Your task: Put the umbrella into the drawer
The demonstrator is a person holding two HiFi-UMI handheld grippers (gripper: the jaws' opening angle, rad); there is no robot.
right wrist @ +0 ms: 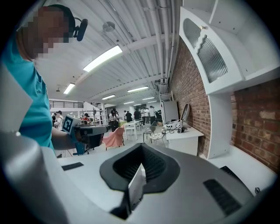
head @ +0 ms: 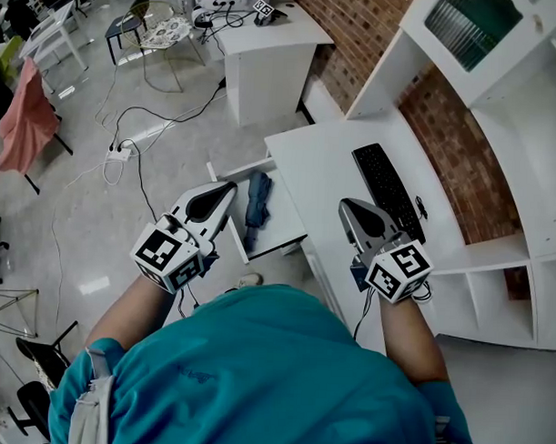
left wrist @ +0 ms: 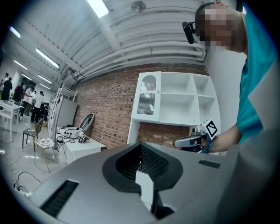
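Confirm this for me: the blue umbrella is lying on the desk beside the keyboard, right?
No. The umbrella lies in the open drawer, left of the desk, not on the desk beside the keyboard. The head view shows it.

Workshop hall with brick wall and white furniture

A red brick wall (head: pixel 357 33) runs behind a white tabletop (head: pixel 321 163) and a tall white shelf unit (left wrist: pixel 175 105) with open compartments. The grey floor (head: pixel 123 229) is glossy and crossed by black cables (head: pixel 163 121) leading to a white power strip (head: pixel 119 153). A second white table (head: pixel 265 66) stands against the same wall, a wire chair (head: pixel 166 31) beside it. Pink cloth (head: pixel 27 117) hangs over a frame further off. Long strip lights (right wrist: pixel 103 58) shine from a white ceiling with pipes (left wrist: pixel 144 43).
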